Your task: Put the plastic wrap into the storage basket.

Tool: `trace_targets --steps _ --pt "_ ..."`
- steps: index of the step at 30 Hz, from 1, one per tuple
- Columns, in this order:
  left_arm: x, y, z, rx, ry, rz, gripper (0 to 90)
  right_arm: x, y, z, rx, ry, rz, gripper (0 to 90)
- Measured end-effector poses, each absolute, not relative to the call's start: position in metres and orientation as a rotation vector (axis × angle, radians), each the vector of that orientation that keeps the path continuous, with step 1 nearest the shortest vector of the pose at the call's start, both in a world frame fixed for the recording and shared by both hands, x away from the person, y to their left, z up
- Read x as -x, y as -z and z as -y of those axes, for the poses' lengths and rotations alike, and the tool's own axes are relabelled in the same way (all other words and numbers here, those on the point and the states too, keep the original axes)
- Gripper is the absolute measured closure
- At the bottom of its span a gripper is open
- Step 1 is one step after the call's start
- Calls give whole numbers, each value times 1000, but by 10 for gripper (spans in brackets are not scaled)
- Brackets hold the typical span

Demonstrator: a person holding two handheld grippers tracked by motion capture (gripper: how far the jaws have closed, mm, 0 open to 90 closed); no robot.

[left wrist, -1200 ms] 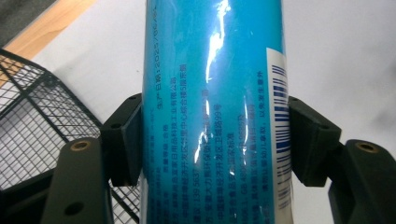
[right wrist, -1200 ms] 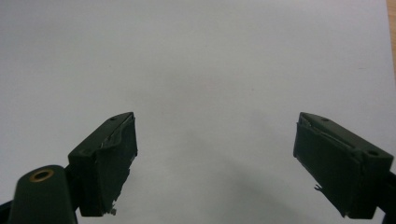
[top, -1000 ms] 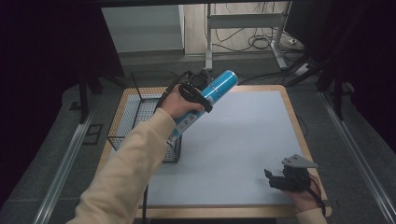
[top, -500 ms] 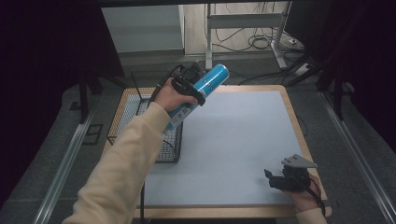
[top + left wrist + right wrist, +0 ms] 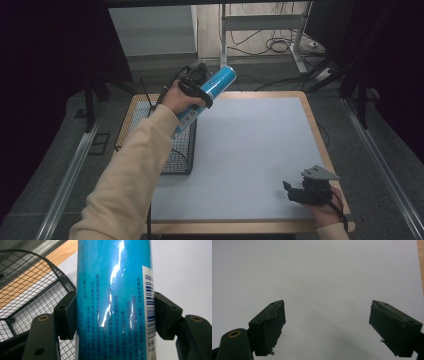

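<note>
A blue cylindrical can (image 5: 212, 89) with white print and a barcode is held tilted in the air, above the right edge of a black wire basket (image 5: 177, 150). My left gripper (image 5: 196, 90) is shut on the can (image 5: 113, 302), one jaw pressing each side of it, with the basket (image 5: 27, 292) below and to the left. My right gripper (image 5: 295, 192) rests low at the near right of the white mat (image 5: 250, 150). Its jaws stand wide open over the bare mat (image 5: 324, 277), nothing between them (image 5: 327, 325).
The mat covers a wooden table (image 5: 312, 120) whose edge shows at the right. The basket sits on the table's left side. Beyond the table are a metal stand (image 5: 260, 22), floor cables (image 5: 280, 47) and dark curtains on both sides.
The left hand has carried the can leftward and a little back, from over the mat's left edge to above the basket's rim. The right gripper has stayed still.
</note>
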State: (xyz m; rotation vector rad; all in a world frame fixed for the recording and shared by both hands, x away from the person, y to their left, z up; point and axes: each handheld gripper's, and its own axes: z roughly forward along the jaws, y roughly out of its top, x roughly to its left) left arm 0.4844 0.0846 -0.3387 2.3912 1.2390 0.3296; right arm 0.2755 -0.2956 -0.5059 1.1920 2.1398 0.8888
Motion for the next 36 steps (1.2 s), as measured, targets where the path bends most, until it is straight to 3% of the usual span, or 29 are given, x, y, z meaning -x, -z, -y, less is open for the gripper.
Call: trace_targets --steps 36 --pt "-514 374 -137 -2352 -328 -1394 314 -275 508 293 -1193 -865 -2143 140"
